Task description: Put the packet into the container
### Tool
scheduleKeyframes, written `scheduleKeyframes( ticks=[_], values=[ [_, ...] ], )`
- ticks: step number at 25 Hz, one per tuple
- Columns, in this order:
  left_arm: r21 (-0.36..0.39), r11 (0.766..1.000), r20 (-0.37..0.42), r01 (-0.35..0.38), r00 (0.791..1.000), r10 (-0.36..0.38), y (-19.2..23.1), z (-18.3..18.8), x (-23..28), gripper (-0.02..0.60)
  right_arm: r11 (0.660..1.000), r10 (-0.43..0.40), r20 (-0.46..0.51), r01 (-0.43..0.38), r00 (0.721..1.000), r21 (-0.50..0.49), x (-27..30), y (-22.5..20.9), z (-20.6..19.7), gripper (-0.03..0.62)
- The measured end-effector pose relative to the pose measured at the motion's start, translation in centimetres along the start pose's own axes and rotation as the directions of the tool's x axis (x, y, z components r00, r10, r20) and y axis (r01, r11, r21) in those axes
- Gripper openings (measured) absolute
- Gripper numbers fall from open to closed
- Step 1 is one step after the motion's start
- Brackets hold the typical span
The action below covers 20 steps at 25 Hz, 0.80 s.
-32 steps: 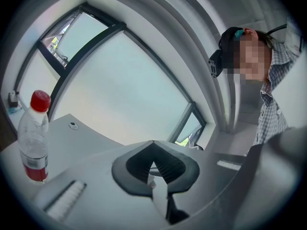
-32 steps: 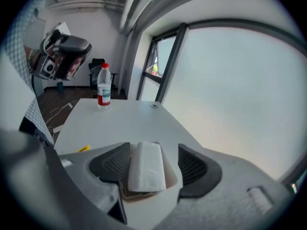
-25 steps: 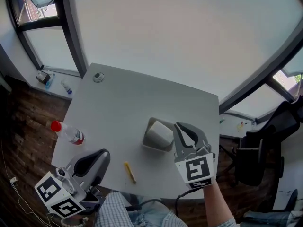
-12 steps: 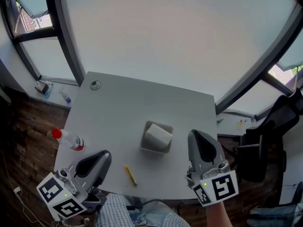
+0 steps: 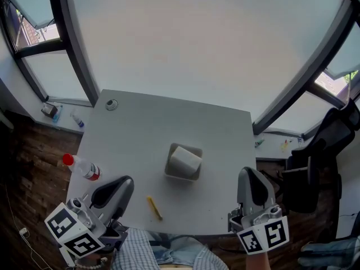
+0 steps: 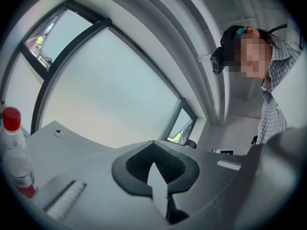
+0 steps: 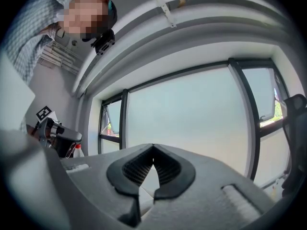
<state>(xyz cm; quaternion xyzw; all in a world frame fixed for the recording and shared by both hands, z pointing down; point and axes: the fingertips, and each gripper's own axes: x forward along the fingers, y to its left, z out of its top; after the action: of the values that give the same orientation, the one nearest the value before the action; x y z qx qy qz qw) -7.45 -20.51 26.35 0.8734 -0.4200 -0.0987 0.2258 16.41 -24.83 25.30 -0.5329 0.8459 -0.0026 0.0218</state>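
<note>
A white packet (image 5: pixel 185 160) lies inside the grey container (image 5: pixel 175 173) near the middle of the grey table (image 5: pixel 146 128). My right gripper (image 5: pixel 249 175) hangs off the table's near right corner, well clear of the container; its jaws meet at the tips (image 7: pixel 153 150) with nothing between them. My left gripper (image 5: pixel 120 183) rests at the table's near left edge, jaws together and empty (image 6: pixel 153 146). Neither gripper view shows the container or the packet.
A clear bottle with a red cap (image 5: pixel 82 167) lies at the table's left edge, also in the left gripper view (image 6: pixel 13 152). A short yellow stick (image 5: pixel 154 206) lies near the front edge. A round grommet (image 5: pixel 111 104) sits at the far left corner. A dark chair (image 5: pixel 315 167) stands to the right.
My right gripper has drawn back from beside the container to the near right, past the table's corner. The packet stays in the container. The left gripper has barely moved.
</note>
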Motion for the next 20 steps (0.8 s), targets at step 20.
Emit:
scheduleKeyframes(
  ticks=[20],
  values=[
    [-0.008,1.0,-0.024,0.026,0.999,-0.027,-0.9,-0.9,0.7,0.003,1.0,0.002,-0.003,-0.002,1.0,0.03,-0.9,0.1,-0.3,0.002]
  ],
)
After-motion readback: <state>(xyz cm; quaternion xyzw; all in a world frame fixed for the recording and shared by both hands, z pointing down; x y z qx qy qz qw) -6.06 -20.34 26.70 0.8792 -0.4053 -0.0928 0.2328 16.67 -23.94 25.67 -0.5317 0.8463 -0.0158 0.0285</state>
